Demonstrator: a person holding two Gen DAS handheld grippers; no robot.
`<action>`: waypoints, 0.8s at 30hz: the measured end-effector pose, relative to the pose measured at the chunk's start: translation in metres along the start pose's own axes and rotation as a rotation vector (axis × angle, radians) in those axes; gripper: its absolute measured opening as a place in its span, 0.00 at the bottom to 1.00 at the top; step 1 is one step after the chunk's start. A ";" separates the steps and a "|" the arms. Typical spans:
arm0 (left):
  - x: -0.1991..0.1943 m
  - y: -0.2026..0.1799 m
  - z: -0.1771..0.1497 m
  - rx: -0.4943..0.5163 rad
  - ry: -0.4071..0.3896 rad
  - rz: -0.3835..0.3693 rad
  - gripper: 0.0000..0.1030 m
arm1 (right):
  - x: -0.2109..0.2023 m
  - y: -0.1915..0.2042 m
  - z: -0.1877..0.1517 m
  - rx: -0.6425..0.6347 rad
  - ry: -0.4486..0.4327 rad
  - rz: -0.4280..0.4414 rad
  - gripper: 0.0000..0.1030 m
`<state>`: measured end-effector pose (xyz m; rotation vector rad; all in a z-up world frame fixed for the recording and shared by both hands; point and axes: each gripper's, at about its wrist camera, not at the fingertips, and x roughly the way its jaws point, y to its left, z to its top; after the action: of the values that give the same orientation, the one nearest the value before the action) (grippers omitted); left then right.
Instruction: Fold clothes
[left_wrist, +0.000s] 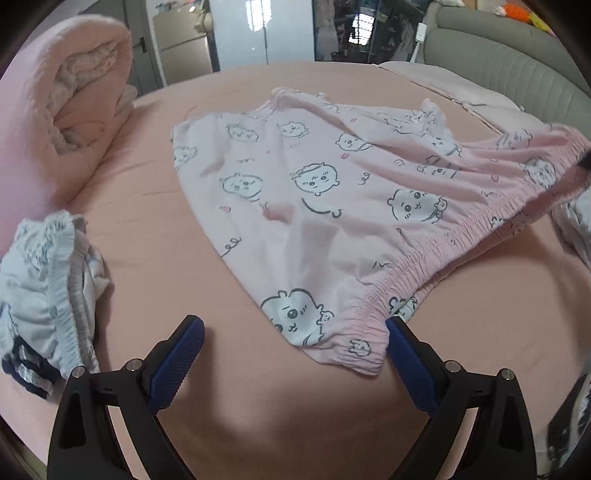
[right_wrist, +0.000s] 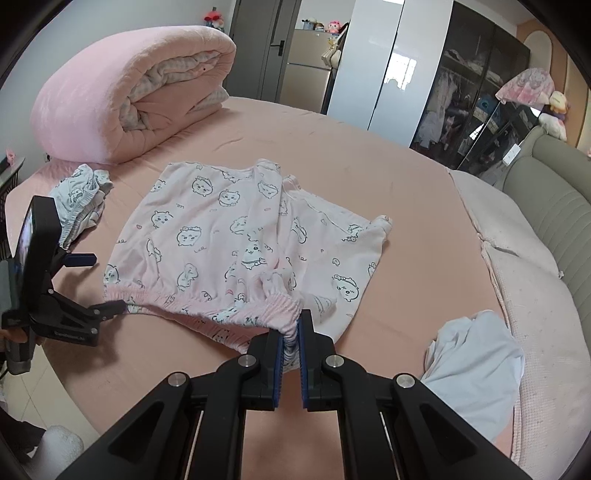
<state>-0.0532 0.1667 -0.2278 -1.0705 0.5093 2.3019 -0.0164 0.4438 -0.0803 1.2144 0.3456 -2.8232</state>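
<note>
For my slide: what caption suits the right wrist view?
Right gripper pinches pink shorts waistband on bed.

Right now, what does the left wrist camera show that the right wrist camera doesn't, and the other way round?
Left wrist only: the left gripper's open fingers from behind, nothing between them.
Right wrist only: the right gripper shut on the pink shorts' waistband; white cloth beside it.
Both: shorts on the bed, rolled quilt, crumpled pale garment.

A bed with a smooth pink sheet (right_wrist: 388, 177) carries a spread pair of pale pink cartoon-print shorts (right_wrist: 229, 229) at its middle. A rolled pink quilt (right_wrist: 122, 92), a crumpled pale blue printed garment (right_wrist: 79, 195) and a bunched white cloth (right_wrist: 476, 362) lie around them.
</note>
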 end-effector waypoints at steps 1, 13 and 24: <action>-0.002 -0.004 -0.001 0.030 -0.016 0.014 0.95 | 0.000 0.001 0.000 -0.003 -0.002 0.000 0.03; -0.010 -0.009 0.002 0.068 -0.051 0.040 0.95 | 0.004 0.007 0.000 -0.016 0.010 -0.010 0.03; -0.011 0.002 0.002 0.074 -0.063 0.093 0.55 | 0.017 0.003 -0.011 0.002 0.049 -0.019 0.03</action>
<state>-0.0497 0.1624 -0.2176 -0.9552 0.6259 2.3693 -0.0197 0.4438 -0.1007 1.2896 0.3578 -2.8140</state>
